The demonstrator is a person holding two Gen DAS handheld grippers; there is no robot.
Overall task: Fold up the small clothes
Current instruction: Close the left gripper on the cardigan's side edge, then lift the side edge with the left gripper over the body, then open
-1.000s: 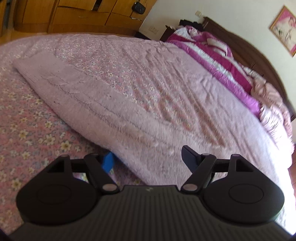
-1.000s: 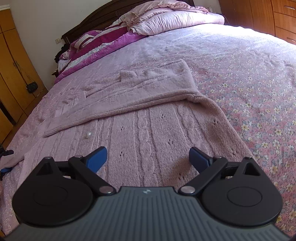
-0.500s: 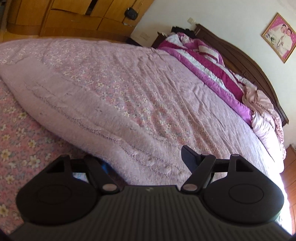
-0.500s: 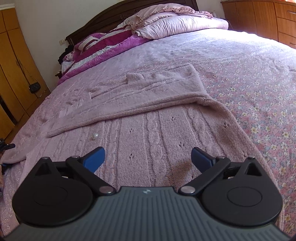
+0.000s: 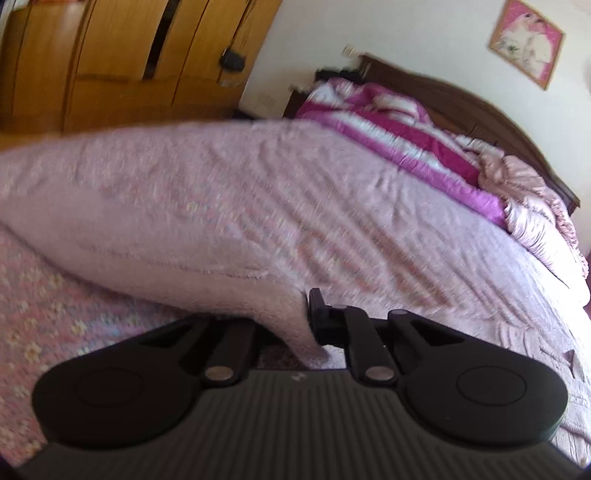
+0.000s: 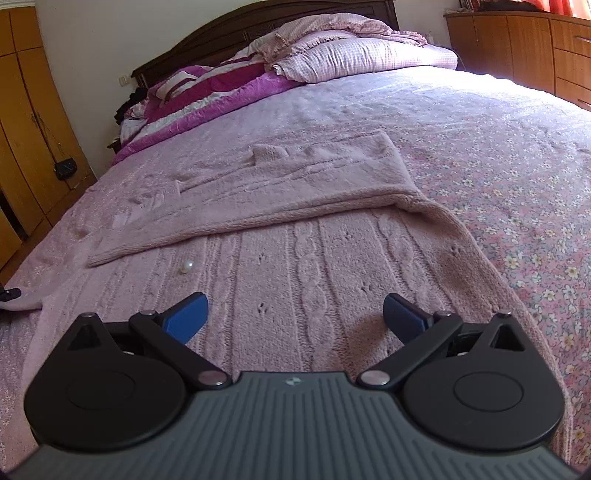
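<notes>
A pink cable-knit sweater (image 6: 295,258) lies spread on the floral bedsheet (image 6: 517,184), its upper part folded across it. A pearl button (image 6: 187,265) sits on the knit. My right gripper (image 6: 295,314) hovers open just above the sweater's near part, with nothing between its blue fingertips. In the blurred left wrist view, my left gripper (image 5: 301,319) is closing on the sweater (image 5: 166,206), a pinch of the edge pressed between its pads. The cloth rises from the bed toward it and hides the left finger.
A magenta-and-white quilt (image 6: 221,85) and a pink checked pillow (image 6: 369,55) are piled at the dark headboard (image 6: 258,22). A wooden wardrobe (image 5: 110,55) stands beyond the bed's far side, and a wooden dresser (image 6: 535,48) stands to the right.
My left gripper went from open to shut on the sweater's edge, rolled, and the cloth now lifts off the bed. The right gripper stays open and has hardly moved.
</notes>
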